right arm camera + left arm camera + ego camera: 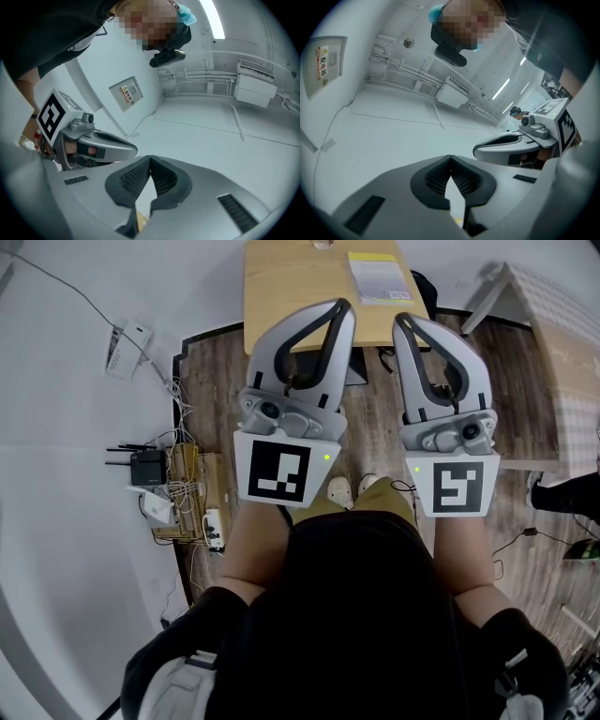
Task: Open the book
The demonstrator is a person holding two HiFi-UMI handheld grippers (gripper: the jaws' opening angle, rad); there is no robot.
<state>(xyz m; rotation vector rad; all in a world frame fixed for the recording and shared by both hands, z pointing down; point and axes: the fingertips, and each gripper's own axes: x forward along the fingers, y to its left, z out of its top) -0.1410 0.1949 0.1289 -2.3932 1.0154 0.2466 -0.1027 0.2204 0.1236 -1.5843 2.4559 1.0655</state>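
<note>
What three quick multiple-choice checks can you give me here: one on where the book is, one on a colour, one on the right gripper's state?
1. Where is the book?
A) on the table, toward its right side
B) on the floor
C) on a shelf

2. What colour is the table top?
A) black
B) light wood
C) red

3. How do the right gripper jaws stand?
A) wide apart
B) shut on the book
C) shut, nothing between them

Answers:
1 A: the head view shows it lying flat there.
2 B: pale wood grain shows.
3 C: the right gripper view shows the tips meeting with nothing between them.
</note>
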